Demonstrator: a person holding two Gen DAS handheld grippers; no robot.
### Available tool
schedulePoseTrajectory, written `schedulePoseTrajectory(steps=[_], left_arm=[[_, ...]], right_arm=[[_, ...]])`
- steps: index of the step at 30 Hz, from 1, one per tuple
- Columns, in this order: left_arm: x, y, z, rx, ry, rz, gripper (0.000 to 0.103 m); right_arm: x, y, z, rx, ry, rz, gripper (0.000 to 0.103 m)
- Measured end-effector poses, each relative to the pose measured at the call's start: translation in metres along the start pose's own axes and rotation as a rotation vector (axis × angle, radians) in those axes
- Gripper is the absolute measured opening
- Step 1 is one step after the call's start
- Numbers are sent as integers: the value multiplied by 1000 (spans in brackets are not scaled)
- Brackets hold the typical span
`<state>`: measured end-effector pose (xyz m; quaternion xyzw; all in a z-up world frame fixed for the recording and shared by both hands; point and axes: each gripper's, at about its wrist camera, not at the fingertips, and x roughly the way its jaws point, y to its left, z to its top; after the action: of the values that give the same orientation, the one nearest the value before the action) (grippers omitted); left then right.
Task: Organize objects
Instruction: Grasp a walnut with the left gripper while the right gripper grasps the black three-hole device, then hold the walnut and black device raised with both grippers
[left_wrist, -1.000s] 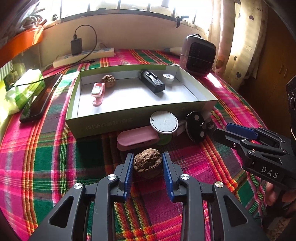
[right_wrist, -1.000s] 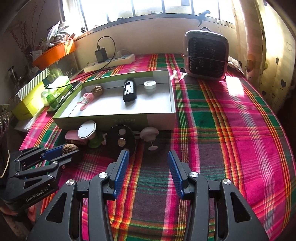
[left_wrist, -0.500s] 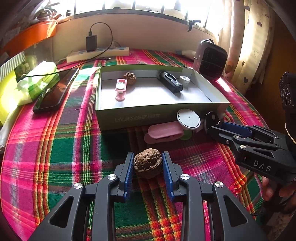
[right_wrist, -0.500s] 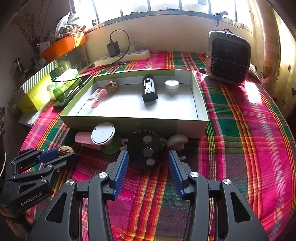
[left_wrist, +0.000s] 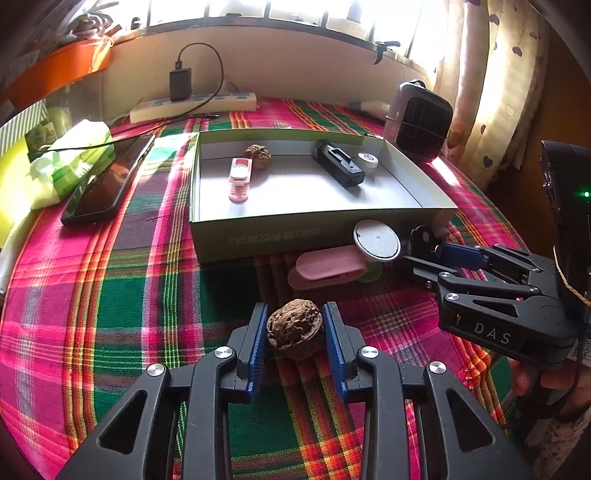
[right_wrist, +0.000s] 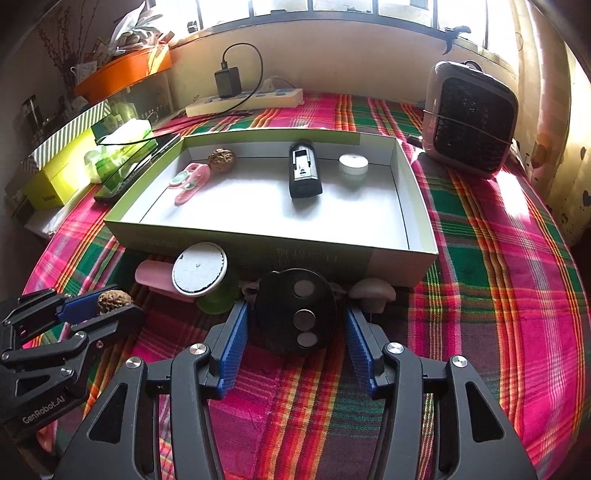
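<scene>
My left gripper (left_wrist: 295, 328) is shut on a brown walnut (left_wrist: 295, 328) and holds it above the plaid cloth, in front of the green box (left_wrist: 317, 218); it also shows in the right wrist view (right_wrist: 99, 306). My right gripper (right_wrist: 293, 321) is open, its jaws on either side of a black disc with three silver dots (right_wrist: 295, 312), not touching it. The box holds a second walnut (left_wrist: 258, 156), a pink item (left_wrist: 239, 178), a black device (left_wrist: 338, 168) and a small white round case (left_wrist: 367, 159).
In front of the box lie a pink case (left_wrist: 325, 266), a white-lidded green cup (right_wrist: 201, 269) and a beige mushroom-shaped piece (right_wrist: 373, 291). A small heater (right_wrist: 469, 118) stands back right. A phone (left_wrist: 107, 181), tissue pack (left_wrist: 66, 162) and power strip (left_wrist: 192, 105) sit left and behind.
The left gripper has risen and drawn back with the walnut. The right gripper has moved forward so that the black disc now lies between its open jaws.
</scene>
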<state>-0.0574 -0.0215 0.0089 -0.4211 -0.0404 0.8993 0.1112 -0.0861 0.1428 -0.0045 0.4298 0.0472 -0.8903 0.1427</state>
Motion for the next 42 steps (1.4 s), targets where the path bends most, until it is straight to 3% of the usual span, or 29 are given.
schedulePoseTrajectory(steps=[9, 16, 35, 42], left_arm=[[1, 0, 1, -1, 0, -2, 28], [1, 0, 1, -2, 0, -3, 28], [1, 1, 0, -2, 0, -3, 28], [1, 0, 0, -1, 0, -2, 28]], right_arm=[[-5, -4, -1, 16, -20, 28, 51], [-7, -3, -3, 17, -27, 34, 43], [-20, -2, -20, -45, -2, 73, 43], [-22, 1, -23, -64, -2, 40, 43]])
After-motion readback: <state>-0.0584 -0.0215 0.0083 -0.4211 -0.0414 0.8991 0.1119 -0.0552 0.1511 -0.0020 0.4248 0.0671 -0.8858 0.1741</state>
